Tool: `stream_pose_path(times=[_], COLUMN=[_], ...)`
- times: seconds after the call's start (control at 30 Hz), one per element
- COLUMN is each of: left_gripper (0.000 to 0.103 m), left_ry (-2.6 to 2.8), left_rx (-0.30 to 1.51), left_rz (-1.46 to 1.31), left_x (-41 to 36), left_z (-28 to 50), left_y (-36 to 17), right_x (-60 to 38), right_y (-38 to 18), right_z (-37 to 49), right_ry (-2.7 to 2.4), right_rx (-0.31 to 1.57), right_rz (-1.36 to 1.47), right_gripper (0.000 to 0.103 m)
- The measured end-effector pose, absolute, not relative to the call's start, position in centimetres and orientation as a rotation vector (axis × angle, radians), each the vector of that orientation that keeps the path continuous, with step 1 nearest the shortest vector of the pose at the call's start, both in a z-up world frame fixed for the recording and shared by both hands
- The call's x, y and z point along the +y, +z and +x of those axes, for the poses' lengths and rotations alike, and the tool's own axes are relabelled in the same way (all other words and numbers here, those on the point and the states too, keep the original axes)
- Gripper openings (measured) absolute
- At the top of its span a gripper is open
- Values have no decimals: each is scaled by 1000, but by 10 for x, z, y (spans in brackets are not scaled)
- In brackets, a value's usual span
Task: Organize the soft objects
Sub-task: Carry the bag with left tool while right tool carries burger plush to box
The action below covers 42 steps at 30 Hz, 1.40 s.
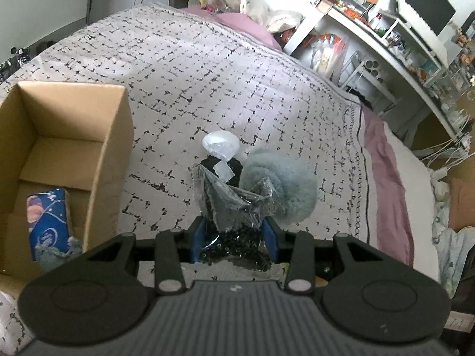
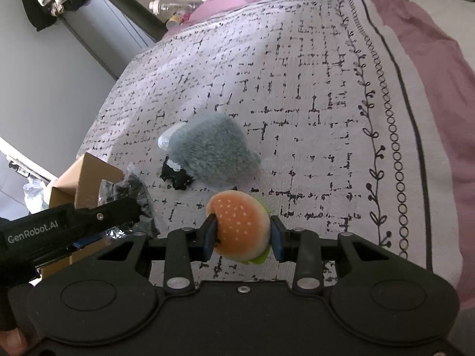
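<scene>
Bedspread (image 2: 297,95): pale lilac-white w/ broken black grid marks, black vine & ring border. Sheet (image 2: 430,59) under it: mauve-pink. Fluffy plush (image 2: 213,151): grey-blue. Burger plush (image 2: 240,228): orange-tan bun w/ white seed dots, green lettuce edge. Cardboard box (image 1: 112,136): plain brown; pack inside (image 1: 49,222) blue w/ pink planet print. Plastic bag (image 1: 234,207): clear w/ black contents. Claw pads (image 2: 209,234): blue.

Box (image 1: 74,136) left of plush (image 1: 279,184)
</scene>
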<state>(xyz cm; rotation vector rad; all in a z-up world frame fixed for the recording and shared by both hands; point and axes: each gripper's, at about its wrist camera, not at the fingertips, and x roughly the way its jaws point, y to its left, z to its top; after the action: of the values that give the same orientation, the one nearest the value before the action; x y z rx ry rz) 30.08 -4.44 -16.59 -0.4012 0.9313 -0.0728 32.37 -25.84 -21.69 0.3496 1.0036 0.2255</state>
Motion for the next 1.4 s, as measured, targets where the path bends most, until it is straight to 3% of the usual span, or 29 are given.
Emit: stream_pose_path(times=[1.4], left_gripper=[41], left_ry=[-39], left_rx=[817], left_rz=[-385], left_x=[43], left_z=[210], left_y=[-72], right_x=[-222], right_y=[-114], right_z=[242], right_ry=[211], right_rx=[769], right_rz=[326], right_gripper=[37])
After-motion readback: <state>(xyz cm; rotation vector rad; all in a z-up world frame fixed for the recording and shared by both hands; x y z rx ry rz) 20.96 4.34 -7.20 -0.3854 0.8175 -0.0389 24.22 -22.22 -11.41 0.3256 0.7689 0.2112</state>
